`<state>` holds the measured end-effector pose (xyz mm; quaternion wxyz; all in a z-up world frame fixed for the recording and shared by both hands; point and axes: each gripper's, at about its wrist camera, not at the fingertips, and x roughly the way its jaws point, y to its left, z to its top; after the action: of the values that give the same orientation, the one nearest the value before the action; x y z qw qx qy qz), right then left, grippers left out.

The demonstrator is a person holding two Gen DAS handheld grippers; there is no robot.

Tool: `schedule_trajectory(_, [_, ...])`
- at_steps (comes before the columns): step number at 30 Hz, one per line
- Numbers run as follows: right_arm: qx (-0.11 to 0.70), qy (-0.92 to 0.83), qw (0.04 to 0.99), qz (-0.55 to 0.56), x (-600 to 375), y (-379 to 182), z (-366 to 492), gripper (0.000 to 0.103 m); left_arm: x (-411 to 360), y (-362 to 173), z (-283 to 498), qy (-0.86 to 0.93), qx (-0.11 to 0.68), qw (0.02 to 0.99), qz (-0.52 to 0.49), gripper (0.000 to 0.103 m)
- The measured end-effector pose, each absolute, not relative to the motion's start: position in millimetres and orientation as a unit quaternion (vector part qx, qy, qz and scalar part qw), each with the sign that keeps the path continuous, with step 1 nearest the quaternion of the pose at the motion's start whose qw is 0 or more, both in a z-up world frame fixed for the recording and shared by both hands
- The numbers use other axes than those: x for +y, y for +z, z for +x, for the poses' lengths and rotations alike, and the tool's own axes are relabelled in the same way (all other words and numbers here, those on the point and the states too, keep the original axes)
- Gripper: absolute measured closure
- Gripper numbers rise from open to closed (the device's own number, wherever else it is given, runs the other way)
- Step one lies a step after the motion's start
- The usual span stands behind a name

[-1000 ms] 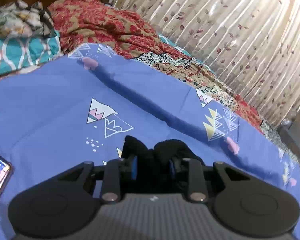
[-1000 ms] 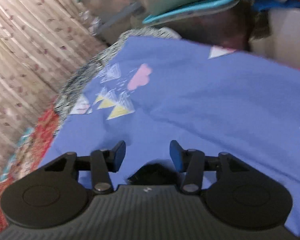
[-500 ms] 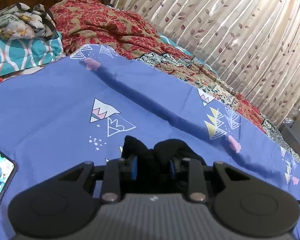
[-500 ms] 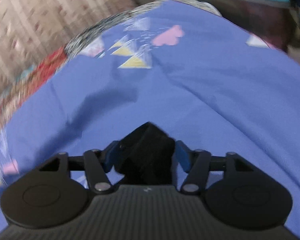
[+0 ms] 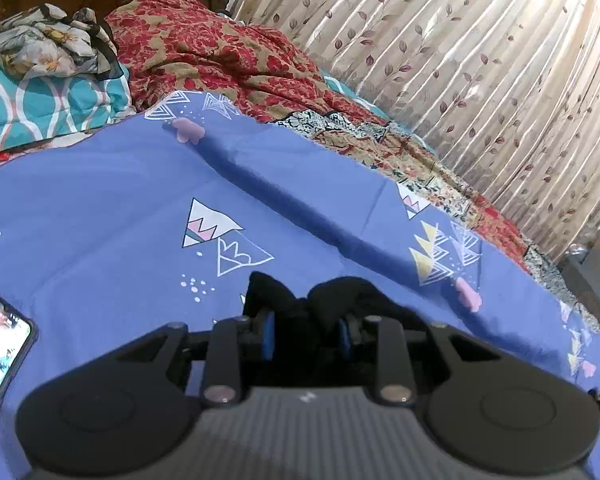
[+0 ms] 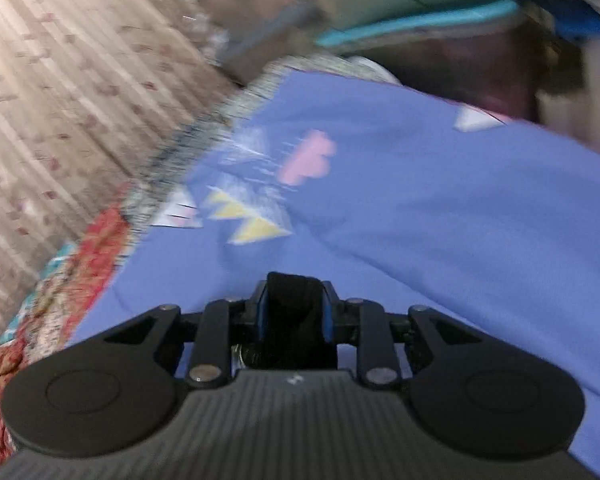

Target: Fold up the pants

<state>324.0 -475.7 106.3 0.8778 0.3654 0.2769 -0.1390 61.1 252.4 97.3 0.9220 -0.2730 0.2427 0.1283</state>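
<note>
The pants are black cloth; only bunched parts show between my fingers. In the left wrist view my left gripper (image 5: 306,326) is shut on a bunch of the black pants (image 5: 336,296), held just above the blue patterned sheet (image 5: 100,208). In the right wrist view my right gripper (image 6: 294,310) is shut on another fold of the black pants (image 6: 294,300), above the same blue sheet (image 6: 440,216). The rest of the pants is hidden below the grippers.
A phone (image 5: 0,356) lies on the sheet at the left. A red floral blanket (image 5: 220,52) and teal pillow (image 5: 48,100) lie behind. Curtains (image 5: 460,60) hang along the far side. Boxes (image 6: 380,8) stand past the sheet's edge.
My right gripper was open, then closed on the black pants and swung across the sheet. My left gripper kept its hold and shifted slightly.
</note>
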Motion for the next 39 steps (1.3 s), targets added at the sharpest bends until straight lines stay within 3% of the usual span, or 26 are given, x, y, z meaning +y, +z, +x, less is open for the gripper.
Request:
schedule_trajectory(7, [0.285,-0.137,0.816,0.484,-523.0,88.6,249.5,0.075,244.8,107.8,32.9,0.107,0.249,0.917,-0.294,0.077])
schedule_trajectory(17, [0.247,-0.093,0.821,0.507,-548.6,121.7,114.9,0.075,240.2,120.9,-64.6,0.097,0.258,0.909,-0.313,0.077])
schedule_trajectory(25, [0.273,-0.156,0.768,0.559,-574.4,45.2,-0.7,0.074,245.9,78.9,-129.2,0.109,0.317,0.881,-0.333,0.076])
schedule_trajectory(30, [0.285,-0.182,0.728,0.597,-572.4,0.4,-17.6,0.061,253.6,39.0,-141.4,0.128,0.358,0.845,-0.375,0.066])
schedule_trajectory(32, [0.267,-0.182,0.725,0.608,-570.1,1.7,-18.4,0.045,253.5,31.5,-147.8,0.129,0.362,0.838,-0.388,0.062])
schedule_trajectory(39, [0.204,-0.210,0.834,0.469,-553.5,69.0,-9.8,0.044,257.3,48.4,-173.4,0.132,0.338,0.857,-0.366,0.052])
